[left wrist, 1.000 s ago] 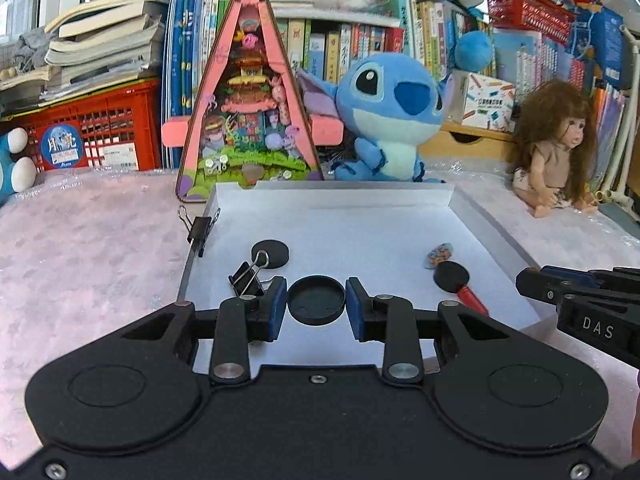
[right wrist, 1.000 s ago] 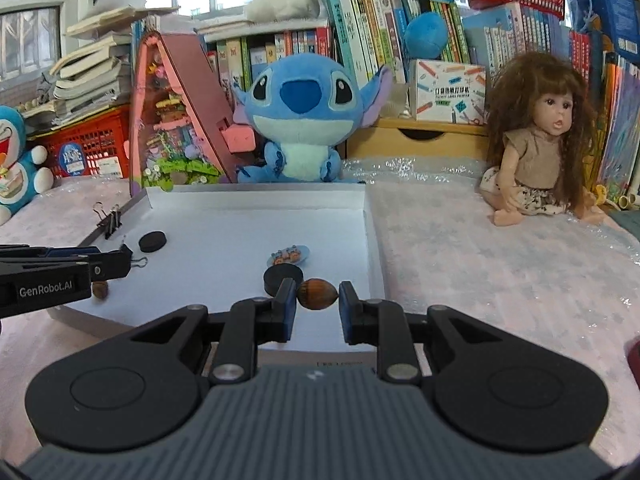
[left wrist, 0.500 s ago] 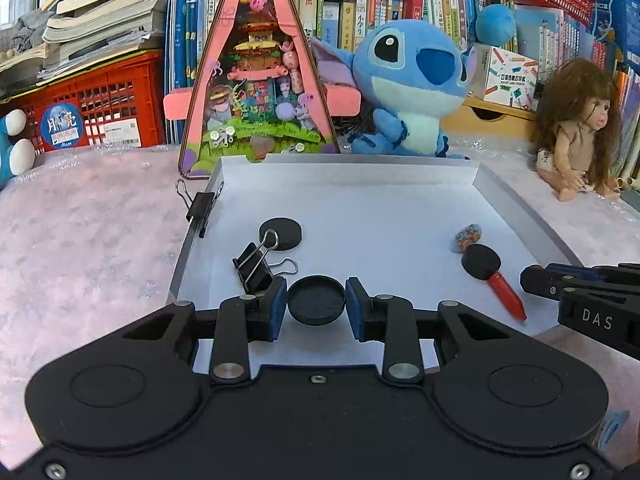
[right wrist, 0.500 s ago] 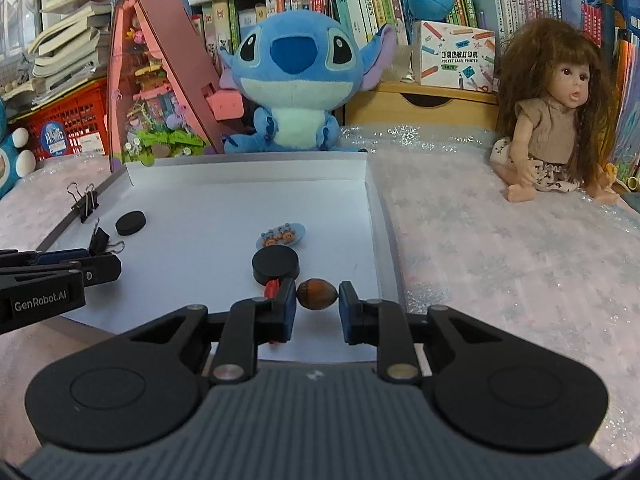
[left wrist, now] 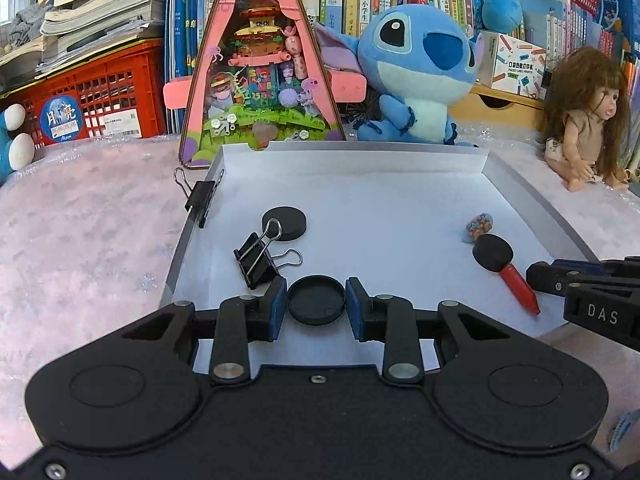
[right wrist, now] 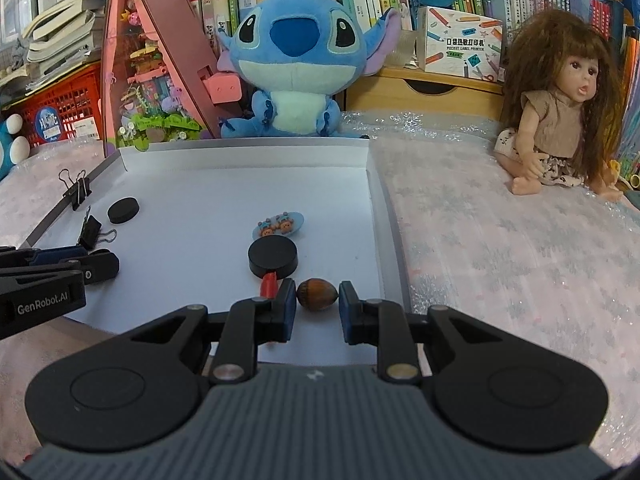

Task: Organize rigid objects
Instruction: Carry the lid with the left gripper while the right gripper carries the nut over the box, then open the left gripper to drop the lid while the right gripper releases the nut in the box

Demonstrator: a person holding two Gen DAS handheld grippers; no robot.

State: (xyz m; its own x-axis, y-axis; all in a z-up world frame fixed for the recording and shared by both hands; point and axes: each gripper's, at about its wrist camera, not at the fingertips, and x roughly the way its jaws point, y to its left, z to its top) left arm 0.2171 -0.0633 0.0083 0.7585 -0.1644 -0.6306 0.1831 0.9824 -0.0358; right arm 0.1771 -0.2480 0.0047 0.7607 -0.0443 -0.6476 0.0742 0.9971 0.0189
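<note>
My left gripper (left wrist: 316,305) is shut on a black round lid (left wrist: 316,300), held low over the near edge of the white tray (left wrist: 360,152). My right gripper (right wrist: 317,305) is shut on a brown acorn (right wrist: 317,294) over the tray's near right corner (right wrist: 380,216). In the tray lie a black binder clip (left wrist: 258,262), a black disc (left wrist: 285,224), another black disc (right wrist: 273,256) on a red crayon (left wrist: 518,282), and a small patterned clip (right wrist: 280,226). A second binder clip (left wrist: 200,198) grips the tray's left wall.
A Stitch plush (right wrist: 294,64), a pink triangular toy house (left wrist: 260,64) and book shelves stand behind the tray. A doll (right wrist: 560,108) sits at the right. A red crate (left wrist: 100,96) is at the back left. Pink cloth covers the table.
Both grippers have moved forward and lower over the tray, still holding the lid and the acorn. The tray's objects now appear closer.
</note>
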